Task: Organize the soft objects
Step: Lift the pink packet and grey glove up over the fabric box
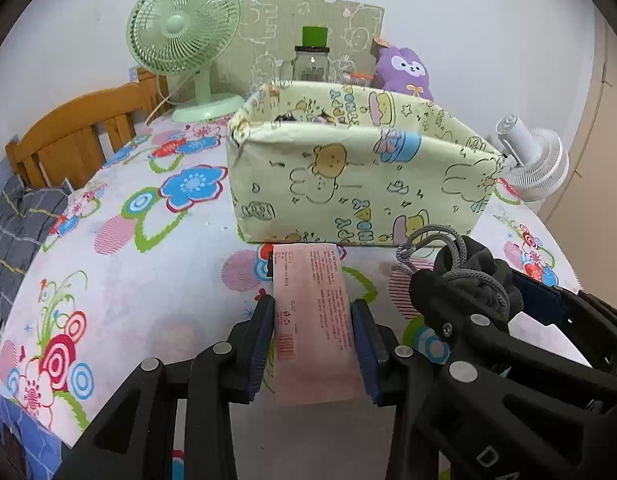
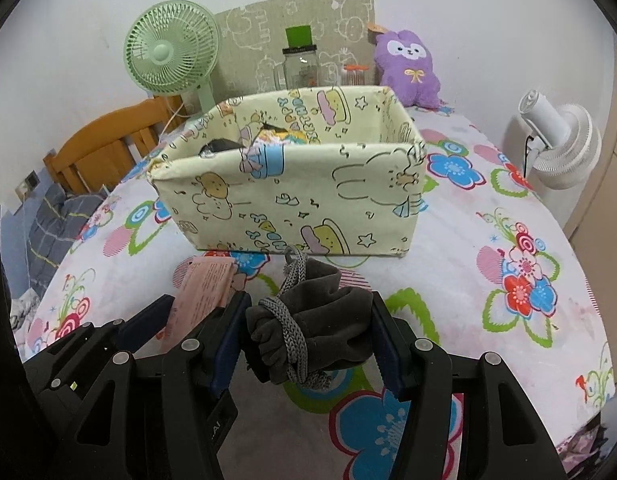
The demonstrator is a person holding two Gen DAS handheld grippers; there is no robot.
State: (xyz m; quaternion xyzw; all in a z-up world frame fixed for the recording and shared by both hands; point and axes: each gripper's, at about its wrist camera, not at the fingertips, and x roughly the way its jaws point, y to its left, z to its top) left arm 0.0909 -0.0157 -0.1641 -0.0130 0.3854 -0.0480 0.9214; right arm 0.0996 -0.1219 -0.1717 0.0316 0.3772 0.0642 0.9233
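My left gripper (image 1: 312, 316) is shut on a flat pink packet (image 1: 312, 320) with red print, held just in front of the pale yellow cartoon-print fabric box (image 1: 348, 184). My right gripper (image 2: 308, 332) is shut on a dark grey drawstring pouch (image 2: 320, 328) with a grey cord, also just in front of the box (image 2: 292, 200). The pouch (image 1: 476, 276) and right gripper show at the right of the left wrist view. The pink packet (image 2: 200, 292) shows at the left of the right wrist view. Soft items lie inside the box, mostly hidden.
A floral cloth (image 2: 488, 240) covers the table. A green fan (image 1: 184, 28), a glass jar (image 1: 312, 64) with a green block on it and a purple plush (image 2: 408, 68) stand behind the box. A white fan (image 2: 560, 144) is at right, a wooden bed frame (image 1: 80, 128) at left.
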